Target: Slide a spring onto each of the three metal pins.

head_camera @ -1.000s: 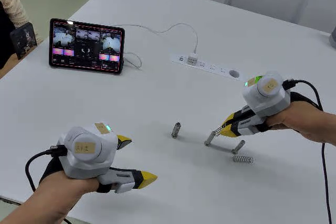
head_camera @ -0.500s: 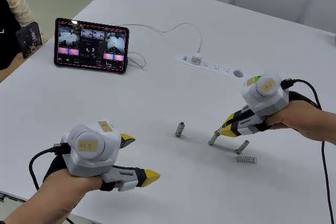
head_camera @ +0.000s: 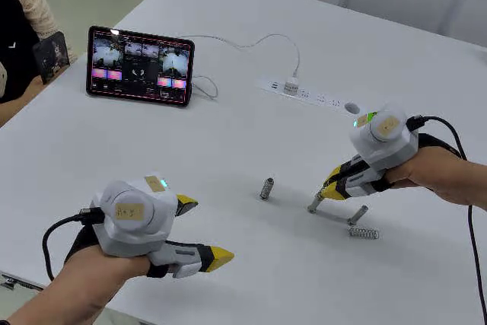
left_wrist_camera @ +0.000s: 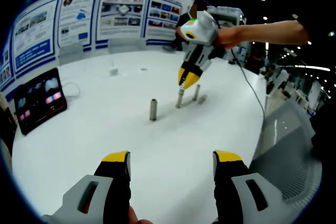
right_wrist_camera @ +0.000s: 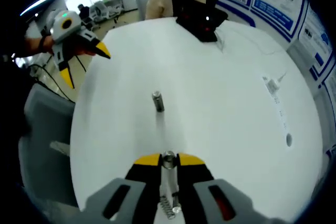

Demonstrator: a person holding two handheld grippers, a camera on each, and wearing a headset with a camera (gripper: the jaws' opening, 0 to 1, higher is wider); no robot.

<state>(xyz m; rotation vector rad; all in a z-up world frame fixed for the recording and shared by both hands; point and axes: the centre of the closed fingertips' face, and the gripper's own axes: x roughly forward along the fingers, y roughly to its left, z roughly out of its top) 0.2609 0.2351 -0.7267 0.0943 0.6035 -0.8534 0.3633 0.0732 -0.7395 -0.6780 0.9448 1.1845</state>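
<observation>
**Status, L to R**
- L gripper: low over table near front edge, jaws wide, nothing between. Well apart from the work.
- Pin 1: ribbed outline, prob. spring already on. Too small to be sure.
- Pin 2: bare shaft below R gripper. Jaws pinched narrow on held spring, tips right at pin top. Not yet slid down, as far as visible.
- Pin 3: bare.
- Loose spring: on table just beside pin 3.
- Est. 1 of 3 done, 2nd in hand, 3rd to do.

**Axes, L to R**
- All three pins upright.
- Held spring: long axis along the jaws, front end slanting down at pin 2 top.
- Loose spring: lying flat, long axis approx. left-right in head view.
</observation>
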